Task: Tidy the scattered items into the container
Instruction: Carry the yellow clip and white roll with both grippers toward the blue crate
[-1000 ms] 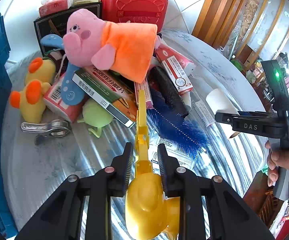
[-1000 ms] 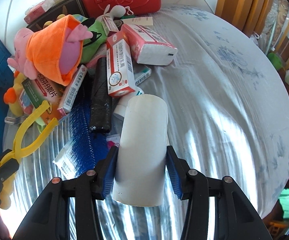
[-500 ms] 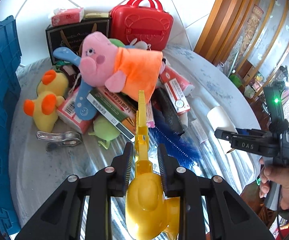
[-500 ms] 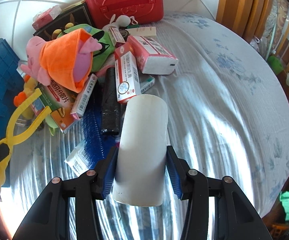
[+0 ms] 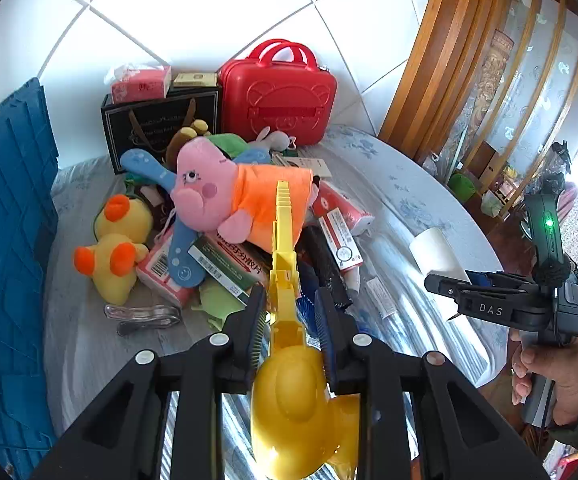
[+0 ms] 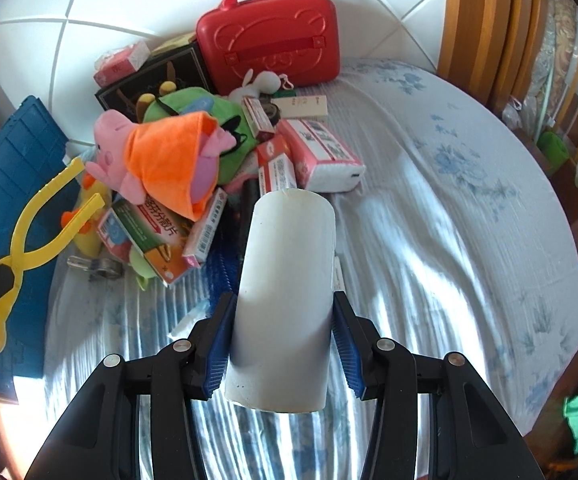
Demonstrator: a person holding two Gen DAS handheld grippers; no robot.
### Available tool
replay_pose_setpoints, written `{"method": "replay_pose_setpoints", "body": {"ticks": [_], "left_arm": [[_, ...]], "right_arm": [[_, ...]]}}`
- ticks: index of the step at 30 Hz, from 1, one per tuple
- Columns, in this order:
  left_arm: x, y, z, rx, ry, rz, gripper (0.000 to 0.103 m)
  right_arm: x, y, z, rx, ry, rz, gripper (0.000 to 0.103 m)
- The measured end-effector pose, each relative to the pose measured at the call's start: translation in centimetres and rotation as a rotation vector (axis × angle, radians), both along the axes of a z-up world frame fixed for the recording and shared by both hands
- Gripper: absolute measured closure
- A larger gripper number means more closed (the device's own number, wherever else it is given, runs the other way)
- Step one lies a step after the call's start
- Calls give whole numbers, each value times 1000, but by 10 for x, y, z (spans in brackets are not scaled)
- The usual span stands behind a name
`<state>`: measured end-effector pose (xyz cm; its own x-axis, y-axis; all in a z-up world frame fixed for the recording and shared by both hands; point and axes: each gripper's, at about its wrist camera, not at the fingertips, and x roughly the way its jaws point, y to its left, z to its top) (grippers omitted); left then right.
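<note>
Blue container (image 5: 7, 248) stands at the far left edge of the table, beside the heap. Left gripper (image 5: 291, 312) is clamped on a yellow plastic tong toy (image 5: 285, 264) — its handles project forward over the pile. Pink pig plush (image 6: 157, 160) (orange dress) lies atop medicine boxes (image 6: 149, 228) at centre. Right gripper (image 6: 283, 322) is closed around a white cylinder (image 6: 287, 280), raised above the blue-patterned tablecloth (image 6: 469, 232). Red case (image 6: 269, 44) stands behind.

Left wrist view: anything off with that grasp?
Slightly. The left gripper pinches the yellow duck tongs at the neck where the arms join, off the pads' centre, with the bulky head hanging behind. Otherwise just the unsorted pile beside the blue crate.
</note>
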<state>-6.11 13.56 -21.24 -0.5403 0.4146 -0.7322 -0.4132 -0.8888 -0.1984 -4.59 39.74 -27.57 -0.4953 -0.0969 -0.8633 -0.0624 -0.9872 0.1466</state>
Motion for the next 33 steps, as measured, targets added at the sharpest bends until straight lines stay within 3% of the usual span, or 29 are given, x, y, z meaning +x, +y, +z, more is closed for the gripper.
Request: {"method": "replay_pose_setpoints", "body": {"ticks": [18,33], "left_arm": [[11,-23,66,27,93,27,79],[24,-90,121,40,197,124,79]], "right_arm": [[13,-29,89,-36,130,88,57],[19,-97,145,-66,198,204,57]]}}
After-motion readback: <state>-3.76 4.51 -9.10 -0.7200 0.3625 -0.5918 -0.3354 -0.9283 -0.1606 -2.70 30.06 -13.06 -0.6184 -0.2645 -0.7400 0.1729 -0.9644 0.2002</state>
